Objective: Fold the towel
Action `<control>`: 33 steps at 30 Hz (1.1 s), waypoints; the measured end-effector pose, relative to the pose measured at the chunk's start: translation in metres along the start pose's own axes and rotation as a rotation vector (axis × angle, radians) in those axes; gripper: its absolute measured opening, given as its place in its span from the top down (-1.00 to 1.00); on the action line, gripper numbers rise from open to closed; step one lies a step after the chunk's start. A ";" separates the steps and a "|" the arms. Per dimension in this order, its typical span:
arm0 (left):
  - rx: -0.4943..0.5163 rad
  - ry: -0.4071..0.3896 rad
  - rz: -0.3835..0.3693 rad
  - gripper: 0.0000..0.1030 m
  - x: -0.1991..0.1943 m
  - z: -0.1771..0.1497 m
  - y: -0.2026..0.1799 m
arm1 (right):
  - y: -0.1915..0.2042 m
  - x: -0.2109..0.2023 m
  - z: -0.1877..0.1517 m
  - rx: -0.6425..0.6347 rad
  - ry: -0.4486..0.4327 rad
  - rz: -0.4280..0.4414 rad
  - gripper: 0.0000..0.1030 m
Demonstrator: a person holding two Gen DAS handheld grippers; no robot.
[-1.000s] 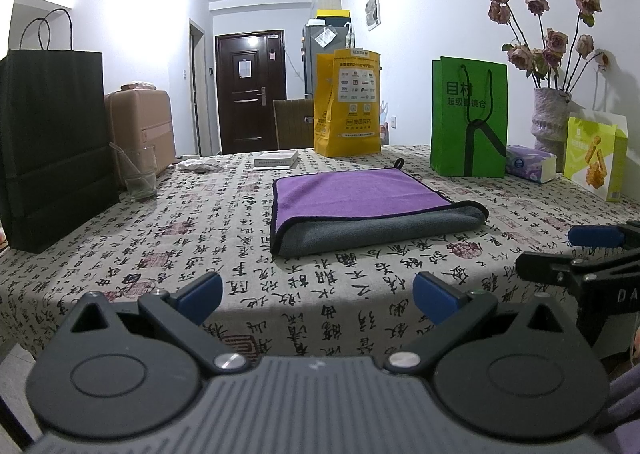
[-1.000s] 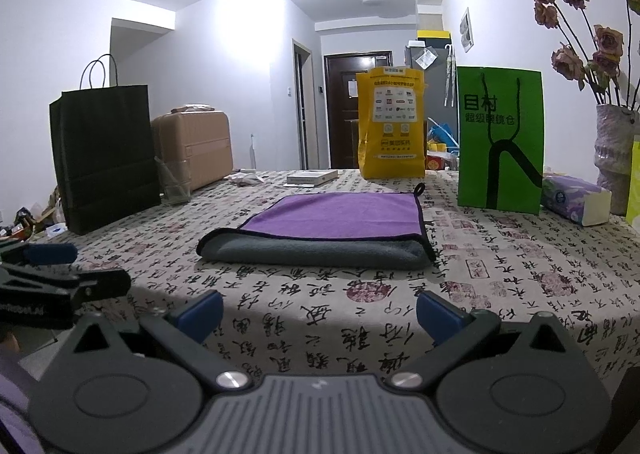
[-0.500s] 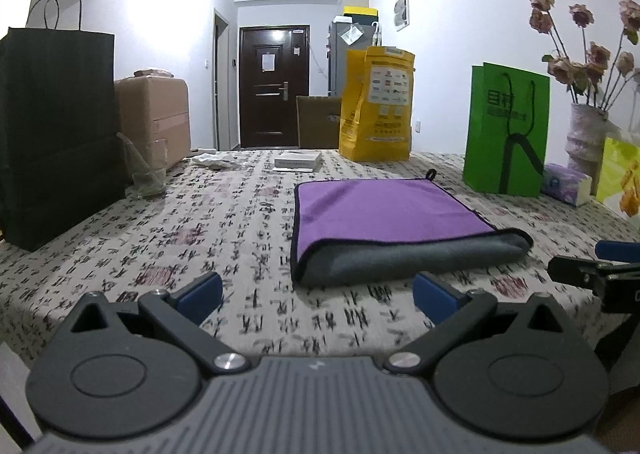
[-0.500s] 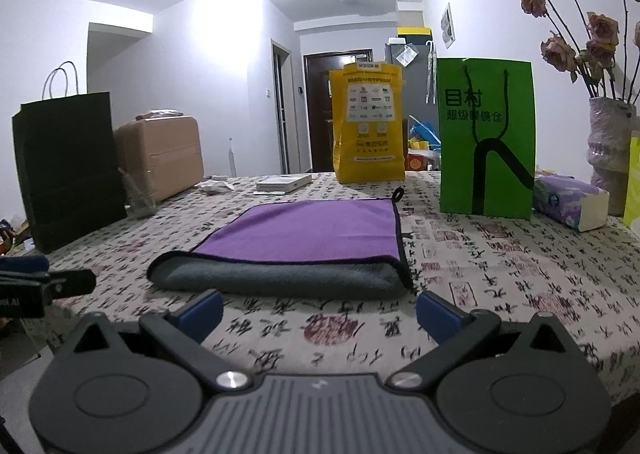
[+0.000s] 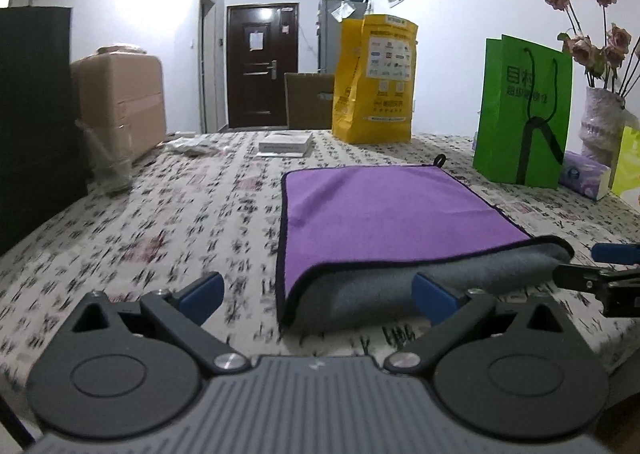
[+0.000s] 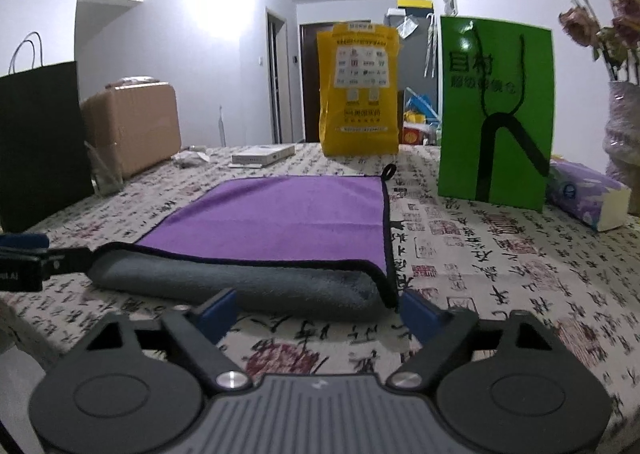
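A purple towel (image 5: 384,210) with a grey underside lies folded in half on the patterned tablecloth; its rounded grey fold faces me and a small loop hangs at its far corner. It also shows in the right wrist view (image 6: 280,218). My left gripper (image 5: 316,292) is open and empty, just in front of the fold's near left corner. My right gripper (image 6: 316,308) is open and empty, just in front of the fold's near right corner. Each gripper shows at the edge of the other's view, the right one (image 5: 600,274) and the left one (image 6: 28,258).
A green bag (image 5: 524,114), yellow bag (image 5: 374,80), tissue pack (image 5: 586,174) and vase of flowers (image 5: 604,122) stand behind and right of the towel. A black bag (image 5: 36,122), glass (image 5: 108,158) and white box (image 5: 284,144) are at the left and back.
Both grippers have moved forward over the table to the towel's near folded edge. They stayed open. The towel has not moved.
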State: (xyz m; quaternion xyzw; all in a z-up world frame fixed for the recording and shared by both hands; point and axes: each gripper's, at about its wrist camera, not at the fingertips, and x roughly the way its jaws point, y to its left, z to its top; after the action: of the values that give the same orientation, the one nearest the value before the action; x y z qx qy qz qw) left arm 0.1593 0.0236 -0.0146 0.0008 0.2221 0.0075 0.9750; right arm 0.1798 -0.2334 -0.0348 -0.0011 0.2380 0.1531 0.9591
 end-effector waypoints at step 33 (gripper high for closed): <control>0.035 0.017 -0.043 0.87 0.100 0.054 0.014 | -0.030 0.097 0.058 -0.189 0.046 0.013 0.87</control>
State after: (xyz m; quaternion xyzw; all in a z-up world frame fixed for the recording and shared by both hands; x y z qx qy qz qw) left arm 0.2725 0.0392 -0.0088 0.0129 0.2307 -0.0171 0.9728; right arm 0.2970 -0.2291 -0.0297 -0.0934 0.2444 0.1812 0.9480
